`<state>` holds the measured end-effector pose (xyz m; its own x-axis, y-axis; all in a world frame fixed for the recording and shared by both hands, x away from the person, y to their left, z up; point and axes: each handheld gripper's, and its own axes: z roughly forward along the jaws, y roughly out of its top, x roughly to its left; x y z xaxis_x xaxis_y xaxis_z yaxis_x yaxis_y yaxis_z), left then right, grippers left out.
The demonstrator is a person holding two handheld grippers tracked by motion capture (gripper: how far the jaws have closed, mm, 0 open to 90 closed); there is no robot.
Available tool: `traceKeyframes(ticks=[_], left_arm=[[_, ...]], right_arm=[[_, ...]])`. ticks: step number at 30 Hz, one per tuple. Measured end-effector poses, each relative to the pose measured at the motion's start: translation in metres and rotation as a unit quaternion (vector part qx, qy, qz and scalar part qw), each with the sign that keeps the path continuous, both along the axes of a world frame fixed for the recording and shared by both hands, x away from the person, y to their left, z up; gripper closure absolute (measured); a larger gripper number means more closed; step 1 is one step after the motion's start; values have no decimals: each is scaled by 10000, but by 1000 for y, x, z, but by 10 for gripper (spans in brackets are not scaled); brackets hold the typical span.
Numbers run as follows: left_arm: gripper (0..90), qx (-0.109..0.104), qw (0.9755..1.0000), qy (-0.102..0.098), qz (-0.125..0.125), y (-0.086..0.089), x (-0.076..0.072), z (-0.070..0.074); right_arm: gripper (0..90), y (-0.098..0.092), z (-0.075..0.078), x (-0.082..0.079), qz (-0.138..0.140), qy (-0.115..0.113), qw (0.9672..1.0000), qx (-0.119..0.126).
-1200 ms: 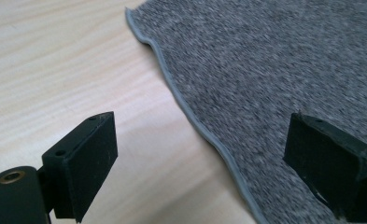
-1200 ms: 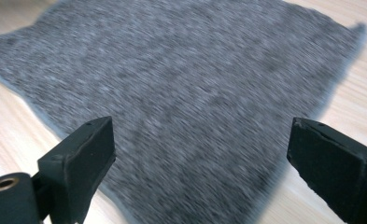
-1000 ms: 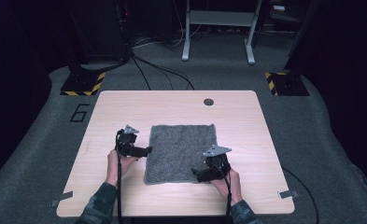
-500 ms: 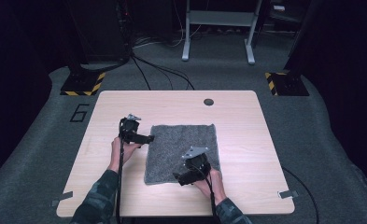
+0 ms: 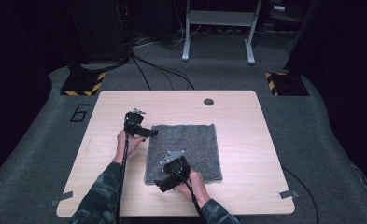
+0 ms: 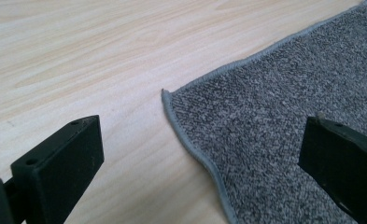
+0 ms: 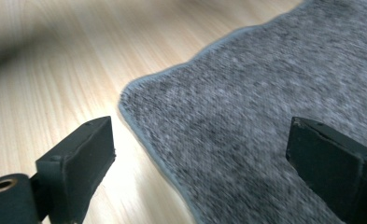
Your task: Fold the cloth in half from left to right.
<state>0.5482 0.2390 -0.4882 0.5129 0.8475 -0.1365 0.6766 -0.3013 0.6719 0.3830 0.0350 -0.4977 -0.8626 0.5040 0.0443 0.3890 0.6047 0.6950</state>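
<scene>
A grey terry towel (image 5: 190, 149) lies flat on the light wooden table (image 5: 246, 121). My left gripper (image 5: 152, 133) hovers at the towel's far left corner, jaws wide apart and just opened further. In the left gripper view that corner of the towel (image 6: 274, 116) lies below and between the jaws of the left gripper (image 6: 200, 140), untouched. My right gripper (image 5: 161, 184) sits low at the towel's near left corner, open. In the right gripper view the towel (image 7: 246, 121) reaches under the gap of the right gripper (image 7: 197, 140), and nothing is pinched.
A small dark round hole (image 5: 208, 101) sits near the table's far edge. Cables trail from both grippers off the near edge. Beyond the table are black stand bases with yellow-black stripes (image 5: 82, 84) and a metal frame (image 5: 218, 28).
The right gripper has slid left along the towel's near edge, from its right corner to its left corner. The left gripper has moved away from me to the far left corner.
</scene>
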Motion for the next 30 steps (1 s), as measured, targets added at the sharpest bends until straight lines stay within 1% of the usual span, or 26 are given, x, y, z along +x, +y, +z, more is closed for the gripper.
traceKeyframes(ticks=[1, 2, 3, 4, 5, 7, 8, 9, 11, 12, 13, 14, 15, 16, 17, 18, 19, 20, 21, 22, 23, 24, 25, 27, 28, 30], left_arm=[[30, 9, 10000, -30, 19, -1, 1, 0], [57, 73, 9999, -88, -7, -2, 3, 0], [81, 97, 9999, -33, -32, -3, 7, -2], [105, 97, 9999, -33, -32, -3, 7, -2], [150, 74, 10000, -24, 28, -4, 10, -4], [161, 110, 9999, -61, 40, -4, 12, -5], [176, 163, 9998, -77, 57, -4, 14, -7], [195, 189, 9998, -65, 65, -4, 15, -8], [230, 212, 9997, -102, 61, -3, 16, -9], [254, 247, 9997, -62, 40, -3, 17, -9], [267, 257, 9996, -83, 57, -3, 18, -11], [286, 252, 9997, -57, 21, -3, 19, -12], [311, 289, 9996, -45, 27, -4, 20, -13], [329, 289, 9996, -45, 27, -4, 20, -13], [352, 359, 9993, -43, -49, -6, 21, -15], [364, 359, 9993, -43, -49, -6, 21, -15], [384, 430, 9990, -70, -81, -9, 21, -16], [406, 433, 9990, -59, -94, -10, 21, -17], [434, 468, 9988, -134, -94, -11, 21, -17], [464, 468, 9988, -134, -94, -11, 21, -17], [493, 562, 9982, -183, -64, -14, 22, -18], [514, 562, 9982, -183, -64, -14, 22, -18], [537, 540, 9983, -213, -95, -15, 22, -19], [572, 606, 9979, -202, -126, -17, 23, -20], [590, 616, 9978, -215, -127, -18, 22, -21], [609, 615, 9978, -221, -114, -18, 22, -21]], right_arm=[[94, 3, -1, 0, -5, -94, 10000, 29], [105, 6, 0, -1, 35, -99, 9999, 11], [120, 9, 0, -2, 25, -73, 10000, 33], [139, 12, 1, -3, 103, -88, 9999, -44], [148, 16, 0, -4, 94, -113, 9999, -10], [161, 19, 0, -4, 143, -90, 9998, -50], [195, 28, -1, -7, 156, -96, 9998, -29], [212, 30, 0, -7, 220, -46, 9997, -86], [259, 37, -2, -9, 274, -80, 9994, -172], [282, 39, -3, -10, 292, -76, 9994, -191], [320, 41, -5, -10, 320, -98, 9993, -159], [350, 44, -7, -11, 297, -103, 9994, -169], [382, 46, -8, -12, 299, -50, 9993, -207], [382, 46, -8, -12, 299, -50, 9993, -207], [442, 49, -12, -13, 332, -145, 9991, -223], [442, 49, -12, -13, 332, -145, 9991, -223], [502, 51, -12, -13, 389, -104, 9988, -292], [515, 52, -13, -14, 357, -131, 9987, -326], [542, 53, -14, -14, 344, -178, 9989, -272], [556, 54, -14, -15, 326, -181, 9989, -287], [573, 54, -15, -14, 354, -173, 9988, -296], [573, 54, -15, -14, 354, -173, 9988, -296], [606, 54, -16, -14, 336, -141, 9988, -312], [628, 53, -16, -14, 304, -130, 9989, -346], [643, 53, -17, -13, 288, -167, 9990, -300], [656, 53, -17, -13, 278, -175, 9990, -300]])
